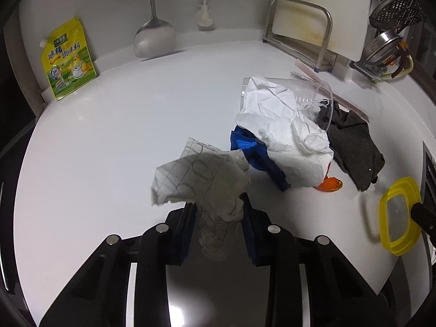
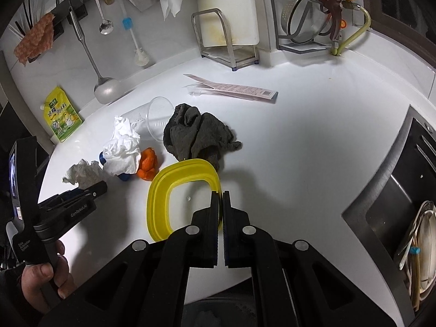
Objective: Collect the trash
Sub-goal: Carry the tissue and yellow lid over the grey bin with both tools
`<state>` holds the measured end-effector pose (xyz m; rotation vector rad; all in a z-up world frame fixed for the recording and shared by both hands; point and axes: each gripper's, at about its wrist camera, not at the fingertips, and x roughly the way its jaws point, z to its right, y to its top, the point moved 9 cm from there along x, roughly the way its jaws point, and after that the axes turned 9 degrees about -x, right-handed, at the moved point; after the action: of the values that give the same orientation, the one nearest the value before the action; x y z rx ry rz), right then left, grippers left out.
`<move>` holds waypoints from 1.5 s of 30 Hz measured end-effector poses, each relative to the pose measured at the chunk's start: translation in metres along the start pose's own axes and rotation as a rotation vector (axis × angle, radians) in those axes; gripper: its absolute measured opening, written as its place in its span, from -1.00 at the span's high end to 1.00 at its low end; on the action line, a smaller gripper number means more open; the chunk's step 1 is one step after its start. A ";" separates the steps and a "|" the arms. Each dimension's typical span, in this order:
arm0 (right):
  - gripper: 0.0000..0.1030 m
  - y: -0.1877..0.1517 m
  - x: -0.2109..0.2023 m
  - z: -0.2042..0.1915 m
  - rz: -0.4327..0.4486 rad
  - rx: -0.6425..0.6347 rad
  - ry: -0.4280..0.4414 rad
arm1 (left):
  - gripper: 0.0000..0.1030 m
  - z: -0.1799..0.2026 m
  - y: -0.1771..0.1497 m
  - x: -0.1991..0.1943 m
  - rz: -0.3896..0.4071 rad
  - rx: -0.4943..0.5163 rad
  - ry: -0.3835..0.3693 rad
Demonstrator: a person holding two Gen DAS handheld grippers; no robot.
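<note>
The left gripper (image 1: 219, 207) is clamped on a crumpled paper with pen lines (image 1: 201, 177), pinching its lower part between the two pads while the rest fans out above the fingertips, over the white counter (image 1: 109, 136). The right gripper (image 2: 220, 199) has its jaws together on the rim of a yellow lid (image 2: 160, 190), gripping the edge nearest the camera; the lid's clear centre shows the counter through it. Just beyond the held paper lies a small pile: a crumpled white paper towel (image 1: 283, 136) rests over a blue cloth (image 1: 245, 147), and an orange scrap (image 1: 329, 184) pokes out at the towel's lower edge. A clear plastic cup (image 1: 310, 92) lies on its side behind the towel, touching it, and a dark grey rag (image 1: 354, 147) sits bunched just beside the cup's mouth. A long pinkish paper packet (image 2: 234, 88) lies flat farther back, apart from the pile. A yellow seasoning pouch (image 1: 68, 60) leans against the back wall, well apart from everything else. At the lower left of the right wrist view, a hand (image 2: 41, 280) grips the left tool's handle.
</note>
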<state>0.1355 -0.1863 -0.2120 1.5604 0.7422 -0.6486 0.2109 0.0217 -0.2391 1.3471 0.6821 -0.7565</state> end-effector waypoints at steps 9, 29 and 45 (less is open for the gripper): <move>0.95 -0.022 -0.023 0.006 -0.004 0.006 0.016 | 0.46 0.002 -0.015 -0.041 0.012 0.015 -0.013; 0.95 -0.092 -0.115 0.020 -0.049 -0.080 0.100 | 0.46 0.048 -0.104 -0.140 0.002 0.063 -0.038; 0.95 -0.151 -0.134 0.040 -0.136 -0.160 0.125 | 0.46 0.083 -0.187 -0.157 -0.091 0.119 -0.071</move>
<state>-0.0659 -0.2287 -0.2103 1.4211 0.9776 -0.5795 -0.0330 -0.0601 -0.2148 1.3973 0.6542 -0.9260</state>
